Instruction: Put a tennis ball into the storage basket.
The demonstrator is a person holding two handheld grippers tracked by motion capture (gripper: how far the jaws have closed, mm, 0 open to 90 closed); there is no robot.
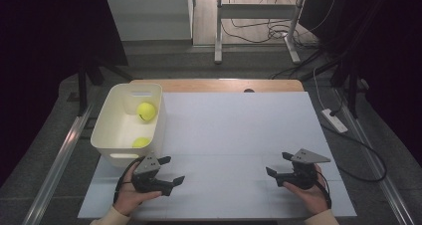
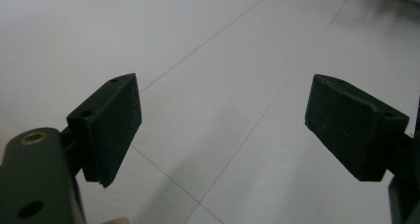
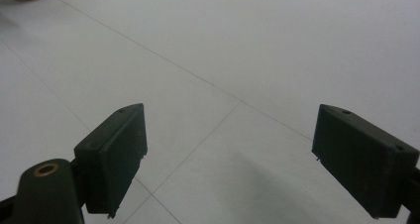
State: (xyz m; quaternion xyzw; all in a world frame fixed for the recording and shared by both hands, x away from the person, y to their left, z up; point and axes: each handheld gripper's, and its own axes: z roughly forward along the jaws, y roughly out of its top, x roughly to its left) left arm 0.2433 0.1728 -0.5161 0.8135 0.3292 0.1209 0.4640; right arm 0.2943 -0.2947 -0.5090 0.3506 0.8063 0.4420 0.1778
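Note:
Two yellow tennis balls lie in a white plastic bin [image 1: 112, 116] at the table's left: one ball [image 1: 146, 111] at the far right corner, the other ball [image 1: 141, 142] near the front wall. My left gripper [image 1: 172, 170] rests low over the white table just in front of the bin, open, with nothing between its jaws [image 2: 223, 130]. My right gripper [image 1: 278, 164] sits at the near right of the table, also open and empty [image 3: 230, 154], jaws pointing toward the left one.
The white table sheet [image 1: 234, 130] spreads between the two grippers, with a wooden edge [image 1: 219, 85] at the back. Beyond the table stand a desk frame [image 1: 259, 21] and loose cables; a power strip [image 1: 334, 120] lies on the floor at right.

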